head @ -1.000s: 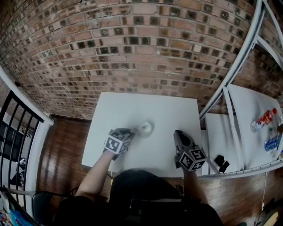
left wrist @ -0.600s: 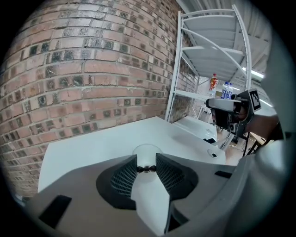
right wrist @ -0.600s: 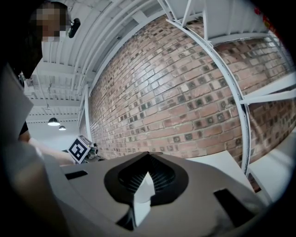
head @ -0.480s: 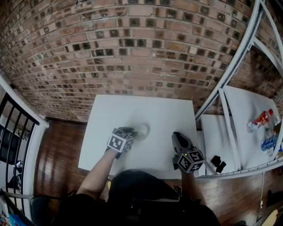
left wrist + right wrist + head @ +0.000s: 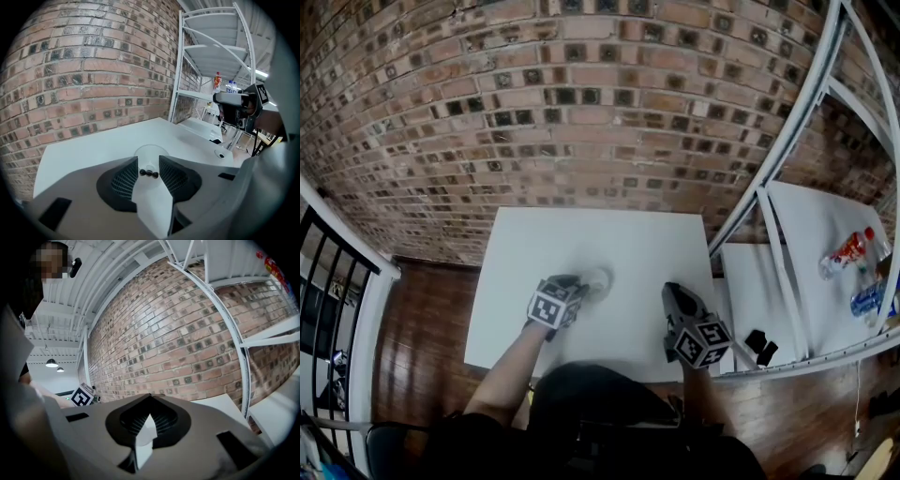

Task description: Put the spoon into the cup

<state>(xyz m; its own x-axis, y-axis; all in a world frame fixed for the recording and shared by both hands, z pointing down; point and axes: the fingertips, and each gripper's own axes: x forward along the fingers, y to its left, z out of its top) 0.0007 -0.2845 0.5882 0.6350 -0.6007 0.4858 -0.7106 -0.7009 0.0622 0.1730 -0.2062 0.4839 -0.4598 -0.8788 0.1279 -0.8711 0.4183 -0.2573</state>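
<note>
A small pale cup [image 5: 599, 278] stands upright near the middle of the white table [image 5: 647, 244]. In the left gripper view the cup [image 5: 151, 152] sits just beyond the fingertips. My left gripper [image 5: 578, 287] [image 5: 149, 161] points down at it from the near left. Its jaws are opening, with a clear gap and only a few tiny dark beads between them. My right gripper [image 5: 671, 290] [image 5: 150, 396] hovers over the table's near right part, its jaws meeting at the tips and holding nothing. No spoon shows in any view.
A brick wall [image 5: 581, 103] backs the table. A white metal shelf frame [image 5: 769, 178] rises at the right. Beyond it is a second white surface with bottles [image 5: 851, 251] and a small black object [image 5: 759, 345]. A black railing [image 5: 328, 272] stands at the left over wooden floor.
My left gripper has edged closer to the cup. The cup and my right gripper have stayed where they were.
</note>
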